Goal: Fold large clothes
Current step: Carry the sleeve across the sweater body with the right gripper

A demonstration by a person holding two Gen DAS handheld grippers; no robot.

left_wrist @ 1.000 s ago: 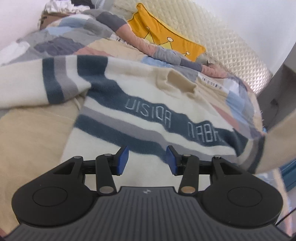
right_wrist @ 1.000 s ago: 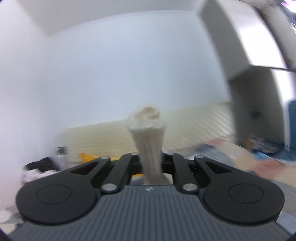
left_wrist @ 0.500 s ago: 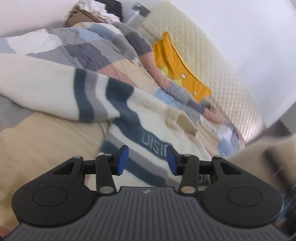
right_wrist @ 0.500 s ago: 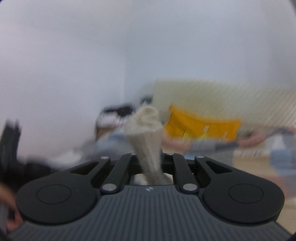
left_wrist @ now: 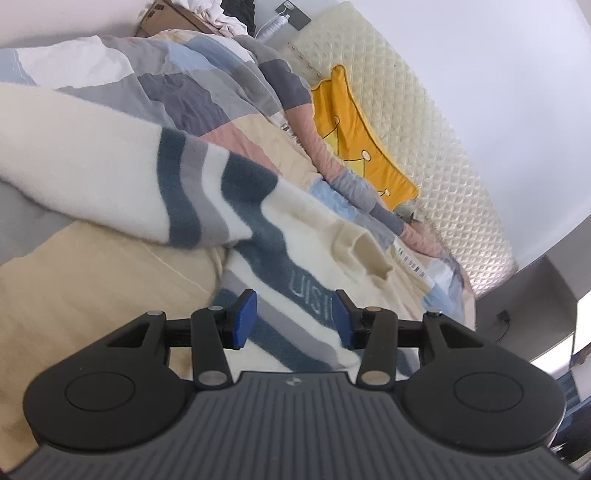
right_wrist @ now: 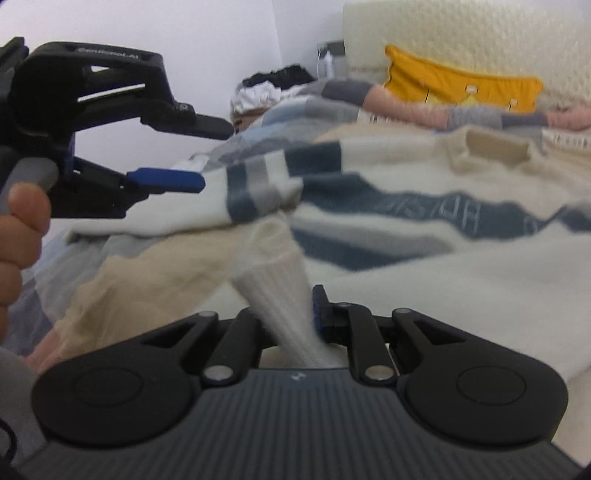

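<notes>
A cream sweater (left_wrist: 295, 236) with dark blue and grey stripes lies spread on the bed, its collar (left_wrist: 365, 251) toward the headboard. One sleeve (left_wrist: 92, 181) stretches left. My left gripper (left_wrist: 293, 319) is open and empty above the sweater's chest stripes; it also shows at the left of the right wrist view (right_wrist: 184, 155). My right gripper (right_wrist: 291, 317) is shut on the ribbed cream cuff (right_wrist: 280, 295) of the other sleeve, low over the sweater body (right_wrist: 424, 266).
A patchwork duvet (left_wrist: 192, 85) covers the bed. A yellow cushion (left_wrist: 354, 136) leans on the quilted cream headboard (left_wrist: 424, 122). A cardboard box with clothes (left_wrist: 192, 18) stands in the far corner. A grey cabinet (left_wrist: 535, 295) is at the right.
My right gripper has swung the cuff from high in the air down and left across the sweater. My left gripper has tilted and shifted left, staying open.
</notes>
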